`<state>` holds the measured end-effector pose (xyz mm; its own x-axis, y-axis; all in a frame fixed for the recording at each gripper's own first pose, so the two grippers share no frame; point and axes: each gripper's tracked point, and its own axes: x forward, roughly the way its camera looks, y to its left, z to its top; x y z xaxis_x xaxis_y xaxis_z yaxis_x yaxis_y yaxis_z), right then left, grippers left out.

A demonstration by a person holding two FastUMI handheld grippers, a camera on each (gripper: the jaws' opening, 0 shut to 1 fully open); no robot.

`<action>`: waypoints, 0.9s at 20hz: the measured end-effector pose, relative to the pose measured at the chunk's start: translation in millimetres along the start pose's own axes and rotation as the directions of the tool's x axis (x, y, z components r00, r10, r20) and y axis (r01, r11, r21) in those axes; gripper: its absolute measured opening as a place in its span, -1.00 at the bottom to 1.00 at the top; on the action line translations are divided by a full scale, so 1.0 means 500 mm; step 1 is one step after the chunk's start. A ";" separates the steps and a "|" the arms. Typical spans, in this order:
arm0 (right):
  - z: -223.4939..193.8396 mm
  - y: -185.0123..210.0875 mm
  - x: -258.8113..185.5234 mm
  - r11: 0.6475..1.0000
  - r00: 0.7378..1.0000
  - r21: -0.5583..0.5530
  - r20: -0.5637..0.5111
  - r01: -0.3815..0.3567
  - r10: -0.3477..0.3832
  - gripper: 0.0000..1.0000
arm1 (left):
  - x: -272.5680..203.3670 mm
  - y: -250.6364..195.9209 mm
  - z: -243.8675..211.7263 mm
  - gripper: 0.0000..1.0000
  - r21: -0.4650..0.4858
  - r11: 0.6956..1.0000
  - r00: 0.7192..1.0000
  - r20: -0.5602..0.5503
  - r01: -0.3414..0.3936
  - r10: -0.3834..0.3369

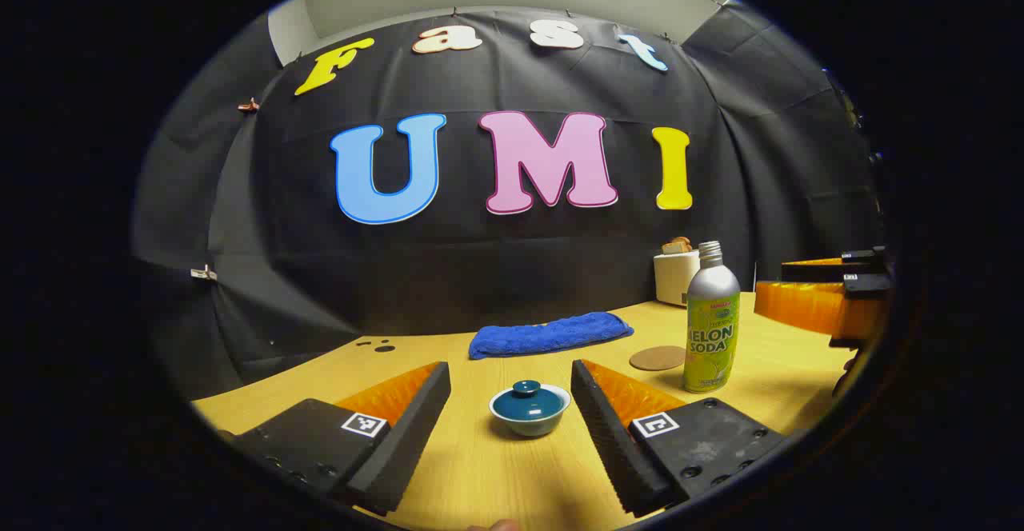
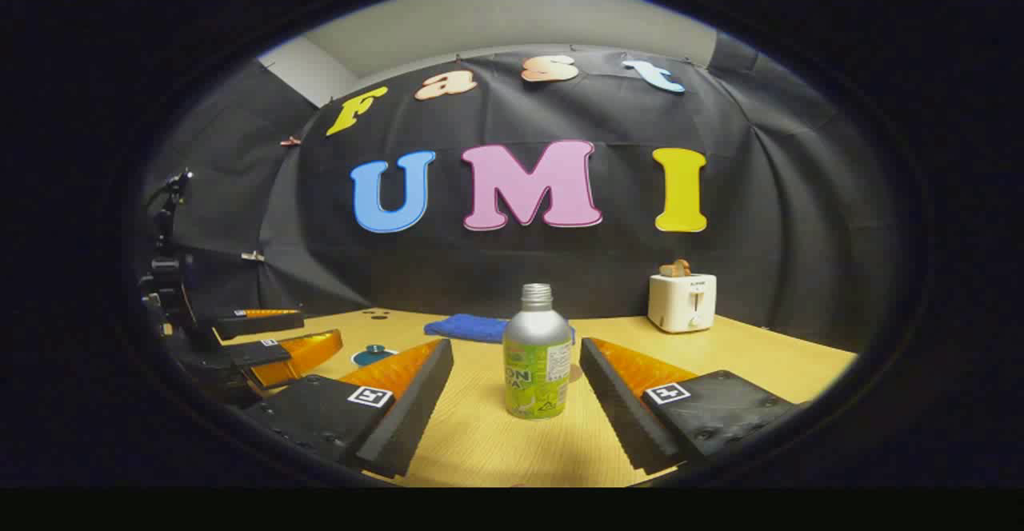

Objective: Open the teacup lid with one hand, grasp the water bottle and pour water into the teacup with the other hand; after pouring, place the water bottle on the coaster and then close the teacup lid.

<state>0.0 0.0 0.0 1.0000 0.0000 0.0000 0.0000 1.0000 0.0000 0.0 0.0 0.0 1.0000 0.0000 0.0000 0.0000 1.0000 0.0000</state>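
In the left gripper view, the left claw (image 1: 510, 427) gapes wide, the lidded teacup (image 1: 530, 408) just ahead between its fingers — that small lid knob could slip. In the right gripper view, the right claw (image 2: 516, 403) stands open around the bottle (image 2: 537, 353) — a careless bump could topple it.

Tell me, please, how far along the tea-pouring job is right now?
Nothing is done yet. The lid sits on the teacup, the bottle stands untouched, the coaster is bare. Both the left gripper and right gripper are open, lined up. Everything remains.
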 end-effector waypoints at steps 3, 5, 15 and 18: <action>-0.020 0.011 0.001 1.000 1.000 -0.025 -0.007 0.017 -0.017 0.94 | 0.006 0.002 -0.011 0.92 -0.002 1.000 1.000 -0.011 0.005 -0.005; -0.029 0.006 0.008 1.000 1.000 -0.010 -0.012 0.024 -0.024 0.93 | 0.013 0.002 -0.017 0.89 -0.010 1.000 1.000 -0.023 0.009 -0.009; -0.075 -0.003 0.031 1.000 0.996 0.011 -0.084 0.020 -0.019 0.95 | 0.031 0.012 -0.044 0.89 -0.044 0.999 0.996 -0.088 -0.011 0.008; -0.081 -0.004 0.038 1.000 0.995 0.013 -0.095 0.020 -0.018 0.96 | 0.035 0.014 -0.044 0.89 -0.050 0.999 0.996 -0.088 -0.018 0.014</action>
<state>18.8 -1.9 -40.3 0.9953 -0.0182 -0.0946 0.0196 0.9997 0.0133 17.4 6.8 -22.2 0.9960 0.0137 -0.0881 -0.0182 0.9986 -0.0499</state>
